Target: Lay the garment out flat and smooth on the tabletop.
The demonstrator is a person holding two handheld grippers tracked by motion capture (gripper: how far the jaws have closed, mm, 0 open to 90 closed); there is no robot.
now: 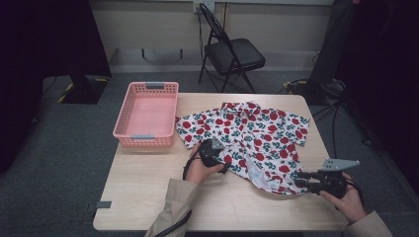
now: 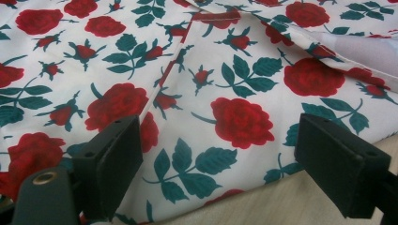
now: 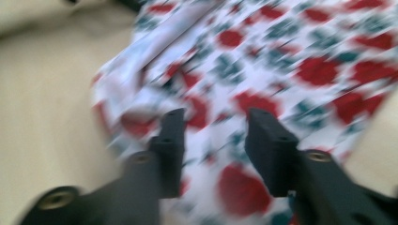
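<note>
From the high view, a rose-print shirt [image 1: 252, 138] lies spread, only its lower hem turned up, on the tabletop [image 1: 148, 192]; folding looks barely begun, and the pink basket [image 1: 146, 114] at 10 o'clock is empty. In the left gripper view, the left gripper [image 2: 218, 159] stands wide over the hem. In the blurred right gripper view, the right gripper [image 3: 215, 140] is half open, holding nothing.

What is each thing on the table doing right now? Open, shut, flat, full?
Shirt: spread on the table, bottom hem partly folded up.
Pink basket: upright, nothing in it.
Left gripper: open, jaws either side of the shirt's edge.
Right gripper: partly open, nothing held, over the shirt.
Folding chair: unfolded, nobody on it.
</note>
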